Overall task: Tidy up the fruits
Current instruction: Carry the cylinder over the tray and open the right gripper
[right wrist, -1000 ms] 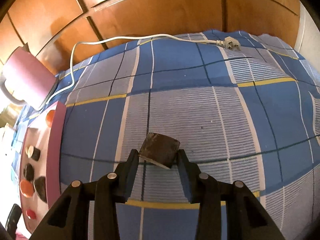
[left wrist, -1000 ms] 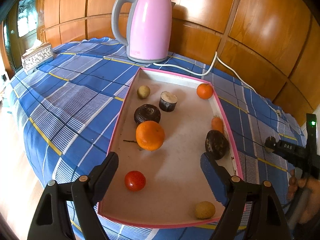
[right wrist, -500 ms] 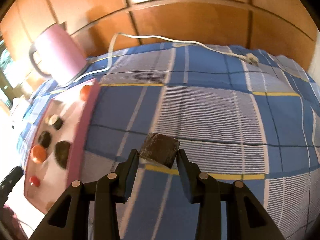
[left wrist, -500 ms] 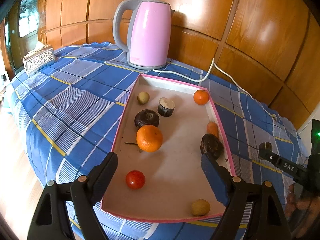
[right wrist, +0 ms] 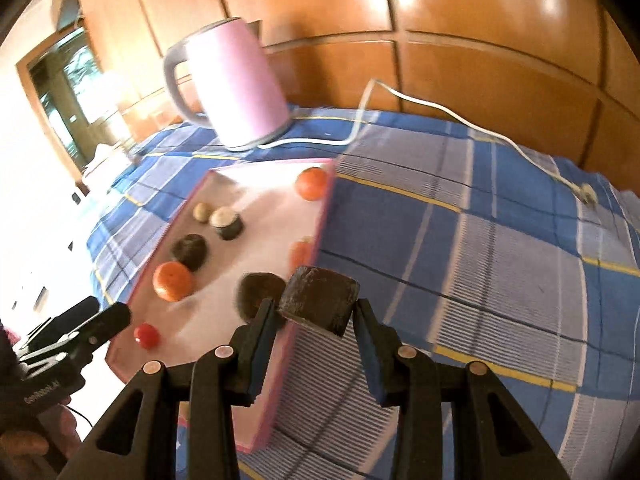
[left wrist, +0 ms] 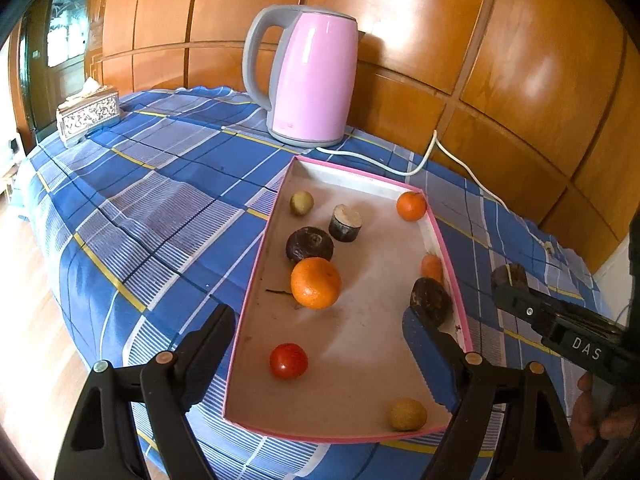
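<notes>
A pink-rimmed tray (left wrist: 256, 280) on the blue checked cloth holds several fruits: a large orange (left wrist: 316, 283), a red tomato (left wrist: 288, 361), dark round fruits (left wrist: 309, 243) and a cut dark piece (left wrist: 345, 223). My left gripper (left wrist: 320, 344) is open and empty over the tray's near end. My right gripper (right wrist: 316, 320) is shut on a dark brown cut fruit piece (right wrist: 318, 299), held in the air above the tray's right rim (right wrist: 280, 364). The right gripper also shows in the left wrist view (left wrist: 516, 284).
A pink electric kettle (left wrist: 308, 80) stands behind the tray, its white cord (left wrist: 440, 160) trailing right along the wooden wall. A silver tissue box (left wrist: 88, 114) sits far left. The table edge drops to the floor on the left.
My right gripper carried the dark fruit piece left from over the cloth to the tray's right rim. My left gripper drew back and rose slightly, still open.
</notes>
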Demonstrator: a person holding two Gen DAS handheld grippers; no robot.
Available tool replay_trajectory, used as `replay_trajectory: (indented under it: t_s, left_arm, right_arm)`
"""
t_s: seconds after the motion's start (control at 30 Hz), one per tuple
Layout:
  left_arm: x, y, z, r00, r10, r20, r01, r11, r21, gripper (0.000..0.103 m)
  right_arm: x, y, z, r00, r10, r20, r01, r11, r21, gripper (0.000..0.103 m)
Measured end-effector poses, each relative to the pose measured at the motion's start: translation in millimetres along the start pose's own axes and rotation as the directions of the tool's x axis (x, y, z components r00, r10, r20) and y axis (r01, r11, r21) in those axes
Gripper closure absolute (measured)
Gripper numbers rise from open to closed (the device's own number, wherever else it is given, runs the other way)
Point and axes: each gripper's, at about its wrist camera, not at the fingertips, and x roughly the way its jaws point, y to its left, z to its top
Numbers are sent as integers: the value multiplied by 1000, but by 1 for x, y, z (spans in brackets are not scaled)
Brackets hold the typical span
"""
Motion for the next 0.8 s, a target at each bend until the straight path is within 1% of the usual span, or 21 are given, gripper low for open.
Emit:
replay_trajectory:
  t_s: [0.27,0.53,0.8]
  left_arm:
    - [1,9,0,1000,6,4,-6,1000,-27,17]
    - [3,17,0,1000,17,0,-17,999,-47,17]
    - [8,23,-1,999,31,-10,-32,998,-56,17]
  right_arm:
    - [7,26,14,1000,25,4,-25,998,-61,64]
    - [21,43,31,999,39,10,-38,996,-80,64]
    - [55,59,43,998,43,-41,-47,993,-108,63]
